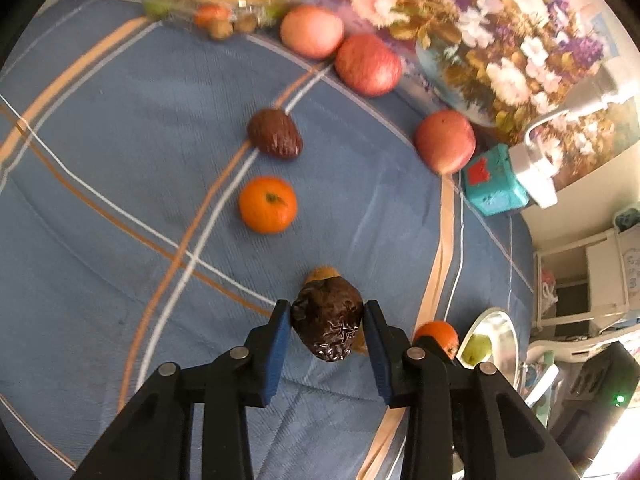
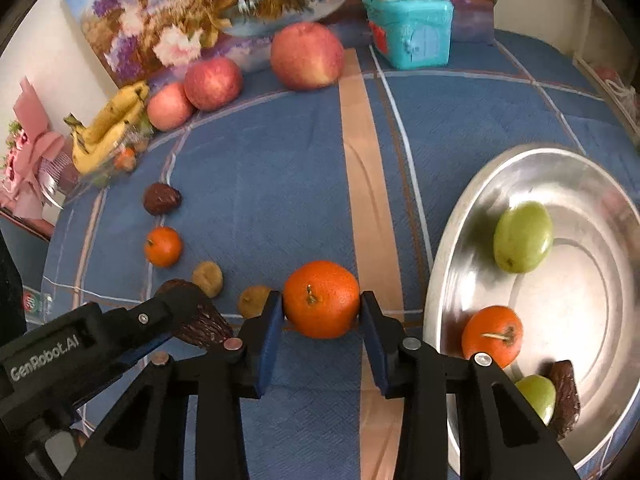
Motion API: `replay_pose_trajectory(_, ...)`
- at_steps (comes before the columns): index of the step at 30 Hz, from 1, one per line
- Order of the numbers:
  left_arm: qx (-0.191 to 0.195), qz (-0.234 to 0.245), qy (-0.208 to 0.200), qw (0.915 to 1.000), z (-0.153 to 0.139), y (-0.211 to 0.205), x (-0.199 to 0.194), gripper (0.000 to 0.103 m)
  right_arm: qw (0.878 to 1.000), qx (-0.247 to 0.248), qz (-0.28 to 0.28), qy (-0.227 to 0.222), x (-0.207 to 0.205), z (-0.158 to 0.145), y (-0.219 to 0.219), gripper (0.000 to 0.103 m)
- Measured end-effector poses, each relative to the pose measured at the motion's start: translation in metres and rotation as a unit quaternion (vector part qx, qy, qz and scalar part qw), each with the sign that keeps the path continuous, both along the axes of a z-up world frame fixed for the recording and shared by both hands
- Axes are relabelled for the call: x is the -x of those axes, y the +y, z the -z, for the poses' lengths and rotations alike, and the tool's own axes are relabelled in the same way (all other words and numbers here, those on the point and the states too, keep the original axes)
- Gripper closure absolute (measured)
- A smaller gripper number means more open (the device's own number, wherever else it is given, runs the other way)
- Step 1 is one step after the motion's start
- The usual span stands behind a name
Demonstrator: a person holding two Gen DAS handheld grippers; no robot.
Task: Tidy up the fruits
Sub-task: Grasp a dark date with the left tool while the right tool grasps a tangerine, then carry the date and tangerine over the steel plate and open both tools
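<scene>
- Tablecloth (image 2: pixel 280 184): blue with tan and white stripes, covers the work surface.
- Painting (image 1: pixel 520 40): floral, stands along the far edge.
- Bowl (image 2: pixel 452 240): steel, on the cloth at the right; holds two green fruits, one orange fruit and one dark date.
- Bananas (image 2: pixel 108 128): bunch on a clear tray at the far left.
- Apples (image 2: pixel 307 56): three in a row before the painting.
- Right gripper (image 2: pixel 322 312): pads pressed against both sides of an orange (image 2: pixel 322 300), just left of the bowl.
- Left gripper (image 1: pixel 326 324): pinching a wrinkled date (image 1: pixel 327 320); whether it touches the cloth cannot be told.
- Loose on cloth: a second orange (image 1: pixel 268 205), a second date (image 1: pixel 275 133).
</scene>
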State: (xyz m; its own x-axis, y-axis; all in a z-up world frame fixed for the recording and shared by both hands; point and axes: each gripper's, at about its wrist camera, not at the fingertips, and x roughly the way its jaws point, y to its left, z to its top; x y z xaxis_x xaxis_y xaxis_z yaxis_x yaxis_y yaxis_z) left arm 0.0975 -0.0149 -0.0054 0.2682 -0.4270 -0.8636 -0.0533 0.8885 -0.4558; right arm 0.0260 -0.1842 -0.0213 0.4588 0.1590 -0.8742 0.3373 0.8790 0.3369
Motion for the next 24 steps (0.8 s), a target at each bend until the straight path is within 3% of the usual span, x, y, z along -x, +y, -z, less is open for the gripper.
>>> replay_pose_trajectory(5,0.002,-0.004,-0.033,0.9995,-0.02,0.0,0.001,0.064,0.999,0.0,0.015,-0.029,0.009,-0.023,-0.01,0.063)
replay_pose_trajectory(12,0.003,0.019,-0.058,0.9981,-0.036,-0.011,0.008,0.064,0.998,0.011,0.047,-0.036,0.021,-0.037,-0.028,0.063)
replay_pose_trajectory(19,-0.006,0.08,-0.073,0.9941,-0.043,-0.05,0.022,0.064,0.992,0.029,0.125,-0.017,0.046,-0.039,-0.078,0.063)
replay_pose_trajectory(24,0.008,0.144,-0.083,0.986,-0.045,-0.093,0.038,0.064,0.978,0.054,0.199,0.006,0.074,-0.037,-0.118,0.063)
